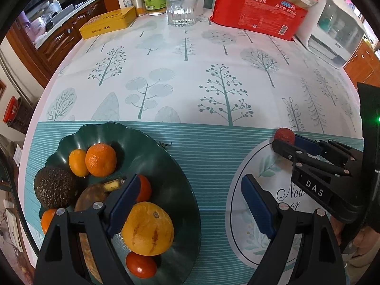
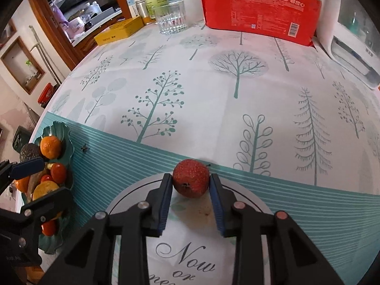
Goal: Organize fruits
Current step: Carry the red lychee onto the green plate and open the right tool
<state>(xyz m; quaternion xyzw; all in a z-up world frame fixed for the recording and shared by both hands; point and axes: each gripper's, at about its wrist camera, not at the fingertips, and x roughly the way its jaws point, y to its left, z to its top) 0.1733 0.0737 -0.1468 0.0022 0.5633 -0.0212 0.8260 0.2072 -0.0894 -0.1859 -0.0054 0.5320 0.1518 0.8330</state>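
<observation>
Clamped between the right gripper pads, a small red fruit is held on the tablecloth, well right of the green plate. Over that plate's fruits, the left gripper is held agape, empty, pitched steeply downward.

You are working in a home kitchen or dining area. Evidence: a table under a white and teal tree-print tablecloth; carved brown wooden cabinets under a pale countertop at left; a ribbed clear drinking glass, a flat yellow tin box, a red plastic pack of disposable paper cups and a white countertop appliance along the far edge.
</observation>
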